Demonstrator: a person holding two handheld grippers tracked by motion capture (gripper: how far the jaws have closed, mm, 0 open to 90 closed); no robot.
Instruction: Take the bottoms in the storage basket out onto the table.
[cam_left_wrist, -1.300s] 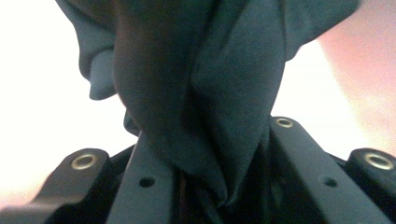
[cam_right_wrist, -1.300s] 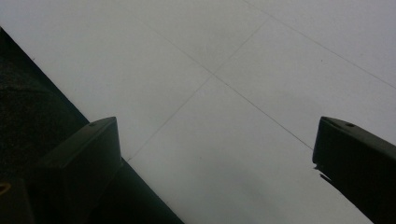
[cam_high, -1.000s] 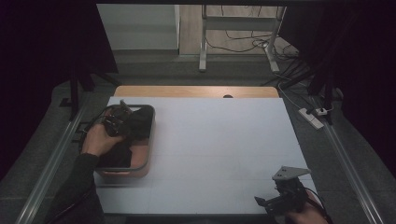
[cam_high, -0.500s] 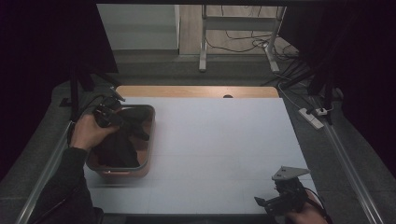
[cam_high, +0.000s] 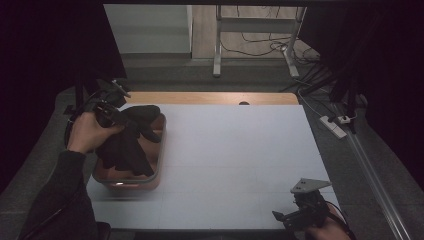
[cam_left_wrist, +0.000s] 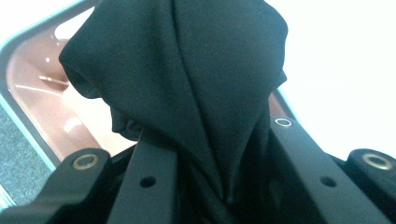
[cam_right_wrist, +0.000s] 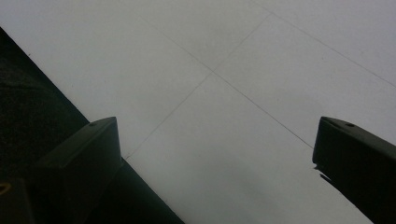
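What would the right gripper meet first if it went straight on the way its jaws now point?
Probably the bare white table. The right gripper has its jaws wide apart with nothing between them, and its own view looks down along them onto plain tabletop. How far off the surface lies is hard to judge.

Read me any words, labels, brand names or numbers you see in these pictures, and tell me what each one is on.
None: no view shows readable text.
Black cloth held in the left tool: plain, no label showing.
Brown bin: no marking visible.
White table: thin lines only.
Right tool: its grey plate bears holes, no writing.
Power strip on the floor: too small to read.
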